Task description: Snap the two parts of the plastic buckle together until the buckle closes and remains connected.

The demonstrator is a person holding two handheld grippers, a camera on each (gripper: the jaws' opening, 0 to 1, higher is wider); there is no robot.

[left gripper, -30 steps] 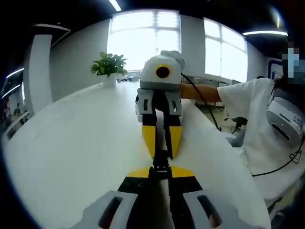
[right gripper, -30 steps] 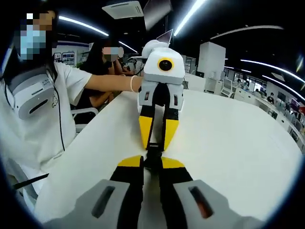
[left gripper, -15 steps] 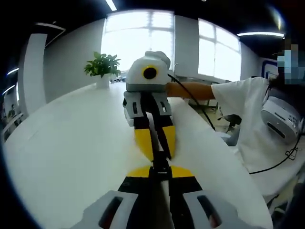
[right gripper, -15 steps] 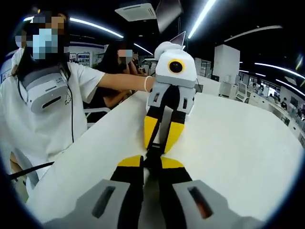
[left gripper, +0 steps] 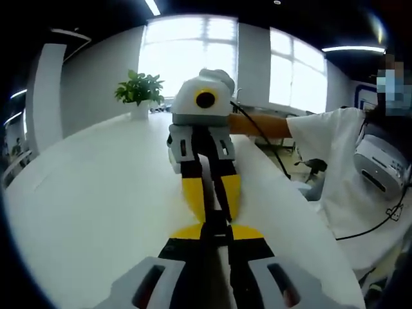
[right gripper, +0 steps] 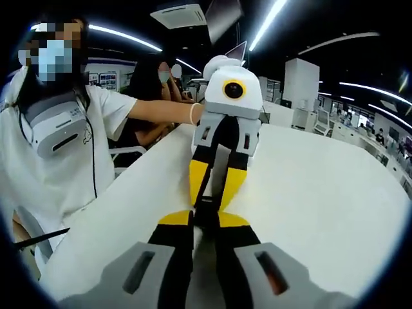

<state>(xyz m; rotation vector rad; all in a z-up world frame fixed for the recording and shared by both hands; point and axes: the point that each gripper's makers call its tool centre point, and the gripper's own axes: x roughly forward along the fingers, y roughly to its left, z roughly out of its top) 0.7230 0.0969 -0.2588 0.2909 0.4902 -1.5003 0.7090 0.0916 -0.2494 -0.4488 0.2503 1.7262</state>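
Over the white table [left gripper: 84,193], the left gripper [left gripper: 215,230] and the right gripper [right gripper: 206,217] meet tip to tip, each with its jaws nearly closed on one end of the black buckle [left gripper: 216,222]. The buckle hangs between them, near the table edge beside the person [right gripper: 58,161]. Whether its two parts have locked cannot be told.

two tools [left gripper: 214,226] [right gripper: 206,217], one black buckle [left gripper: 215,222], one potted plant [left gripper: 138,90], one white table [left gripper: 90,193]

Buckle [left gripper: 215,225] between left gripper [left gripper: 216,230] and right gripper [right gripper: 206,219], over table [left gripper: 96,199].
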